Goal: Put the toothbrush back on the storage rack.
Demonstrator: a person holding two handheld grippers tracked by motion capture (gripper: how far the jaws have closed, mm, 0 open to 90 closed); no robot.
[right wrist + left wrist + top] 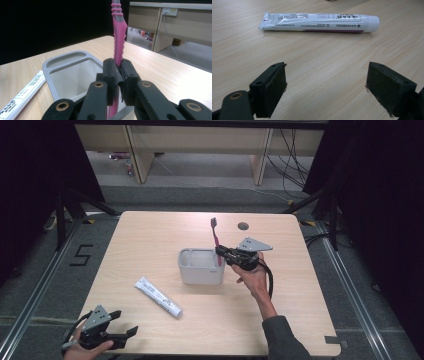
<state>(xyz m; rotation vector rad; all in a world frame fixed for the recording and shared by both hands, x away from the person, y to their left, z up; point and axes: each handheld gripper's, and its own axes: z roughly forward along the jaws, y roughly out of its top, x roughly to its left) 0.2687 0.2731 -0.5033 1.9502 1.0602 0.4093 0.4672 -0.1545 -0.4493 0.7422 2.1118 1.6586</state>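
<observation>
Right gripper view: a pink toothbrush (119, 37) is clamped upright between the pads of the right tongs (119, 72), its long axis close to vertical, bristle end up and handle end reaching down past the pads. Directly below and just in front of these tongs the grey holder (66, 62) is seen, open-topped; its large compartment appears empty, and the narrow one beside it cannot be judged. In the high view the toothbrush (215, 237) is held over the holder's (200, 270) near-right corner, so a straight descent seems called for. A toothpaste tube (319, 22) lies flat on the worktop (150, 235), crosswise ahead of the left tongs (325, 85), which are spread wide and hold nothing, well apart from the holder.
</observation>
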